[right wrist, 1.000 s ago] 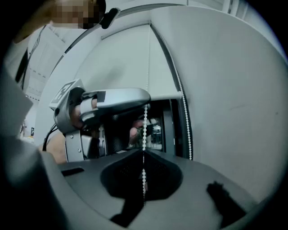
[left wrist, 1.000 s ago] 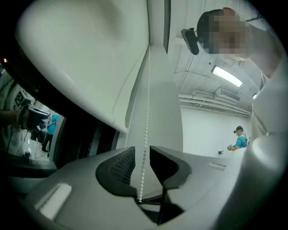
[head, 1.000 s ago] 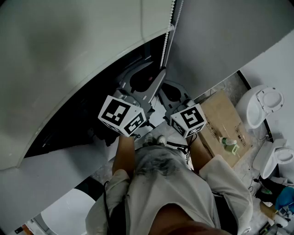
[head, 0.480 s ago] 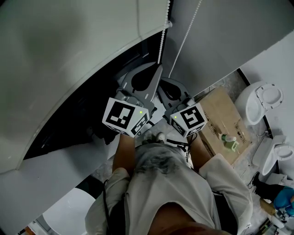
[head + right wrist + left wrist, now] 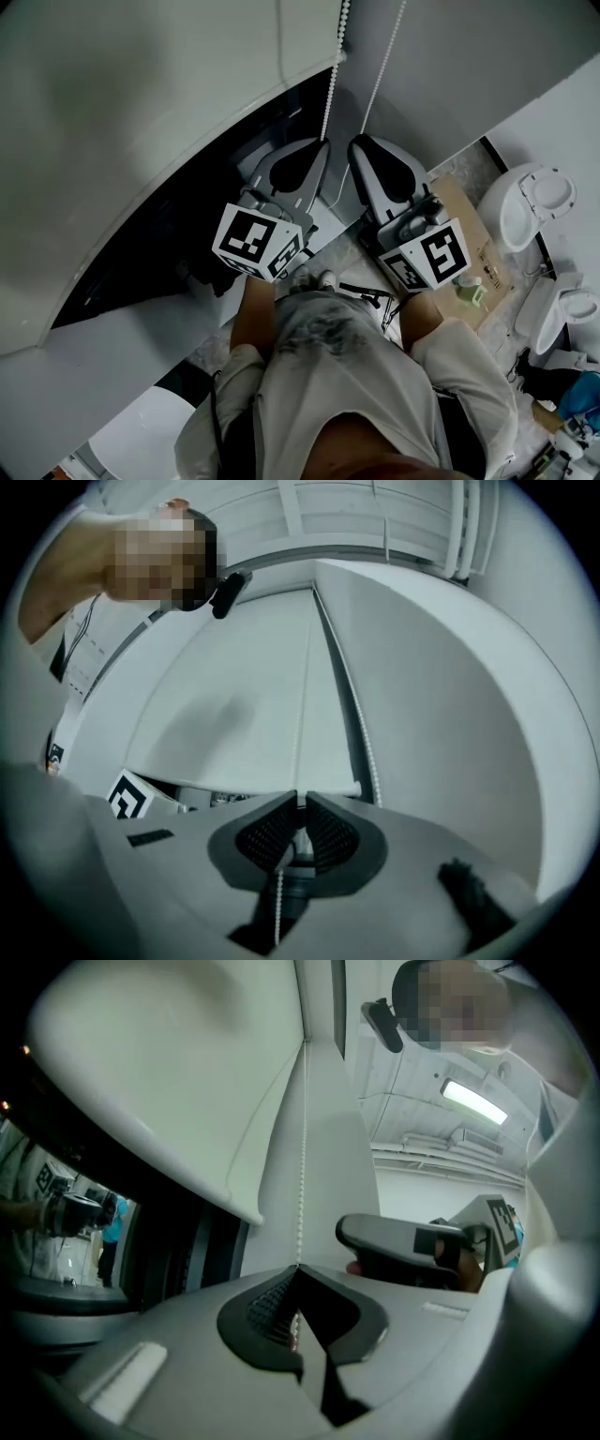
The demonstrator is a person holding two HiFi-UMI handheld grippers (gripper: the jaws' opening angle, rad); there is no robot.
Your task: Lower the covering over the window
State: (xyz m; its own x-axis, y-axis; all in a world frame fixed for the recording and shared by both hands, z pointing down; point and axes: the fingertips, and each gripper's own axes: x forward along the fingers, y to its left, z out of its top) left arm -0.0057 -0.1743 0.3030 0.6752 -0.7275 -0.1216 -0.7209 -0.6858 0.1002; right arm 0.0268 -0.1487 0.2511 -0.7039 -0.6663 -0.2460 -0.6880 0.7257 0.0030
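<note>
The white roller blind (image 5: 141, 122) covers the upper part of the dark window (image 5: 178, 244). Its bead chain hangs at the blind's right end in two strands. My left gripper (image 5: 322, 143) is shut on the left strand (image 5: 329, 89), which runs up from its pads (image 5: 272, 1312) as a beaded line (image 5: 302, 1147). My right gripper (image 5: 358, 142) is shut on the right strand (image 5: 384, 66). In the right gripper view the chain (image 5: 278, 907) passes between the ribbed pads (image 5: 264, 836), and the other strand (image 5: 367, 747) hangs beside them. Both grippers (image 5: 298, 1267) (image 5: 300, 799) sit side by side just under the blind's bottom bar.
A cardboard box (image 5: 473, 239) with a green bottle (image 5: 472, 292) on it stands on the floor to the right. White ceramic fixtures (image 5: 525, 211) (image 5: 572, 309) lie beyond it. The grey wall (image 5: 450, 75) flanks the window on the right.
My right gripper has risen up beside the left one toward the blind. The left jaws have closed on their strand. The two strands have spread apart.
</note>
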